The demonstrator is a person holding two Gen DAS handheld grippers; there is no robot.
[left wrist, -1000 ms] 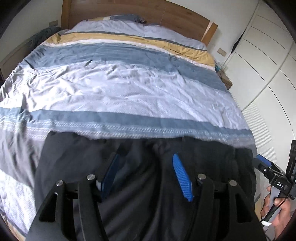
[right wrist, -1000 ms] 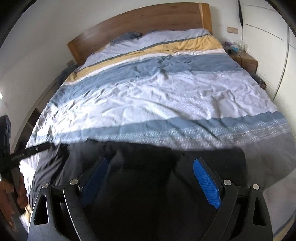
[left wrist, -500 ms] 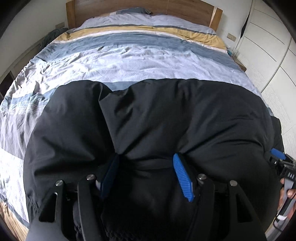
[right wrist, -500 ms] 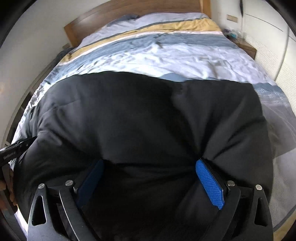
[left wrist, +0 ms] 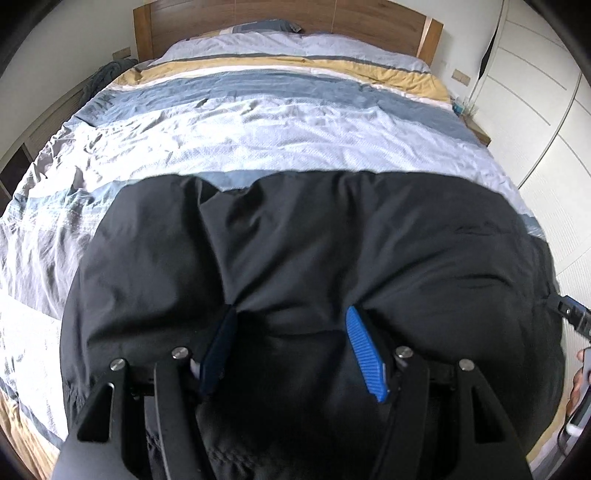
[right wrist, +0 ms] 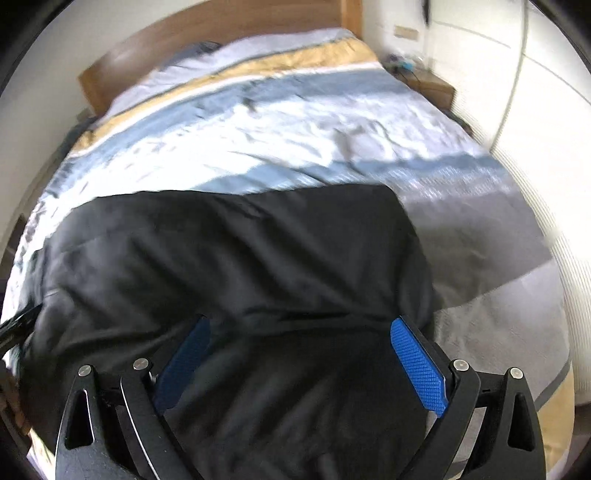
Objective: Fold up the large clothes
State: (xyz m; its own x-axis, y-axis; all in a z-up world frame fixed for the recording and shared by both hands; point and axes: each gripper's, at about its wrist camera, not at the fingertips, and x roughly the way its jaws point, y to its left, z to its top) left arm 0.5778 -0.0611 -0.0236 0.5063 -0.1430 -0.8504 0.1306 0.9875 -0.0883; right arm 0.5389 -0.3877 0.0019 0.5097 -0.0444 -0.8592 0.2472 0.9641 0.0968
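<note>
The left gripper (left wrist: 291, 347) clamps a bunched fold of the large black padded garment (left wrist: 314, 240), now thrown forward across the striped blue-and-white duvet (left wrist: 258, 122) ahead. The right gripper (right wrist: 299, 362) grips its other edge; the fold has begun.

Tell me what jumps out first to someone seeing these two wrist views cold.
A big black garment fills the lower half of both views, bunched between the blue pads of the left gripper and the right gripper. It is spread over the near end of a bed with a striped blue, white and yellow duvet. Beyond stands a wooden headboard.
</note>
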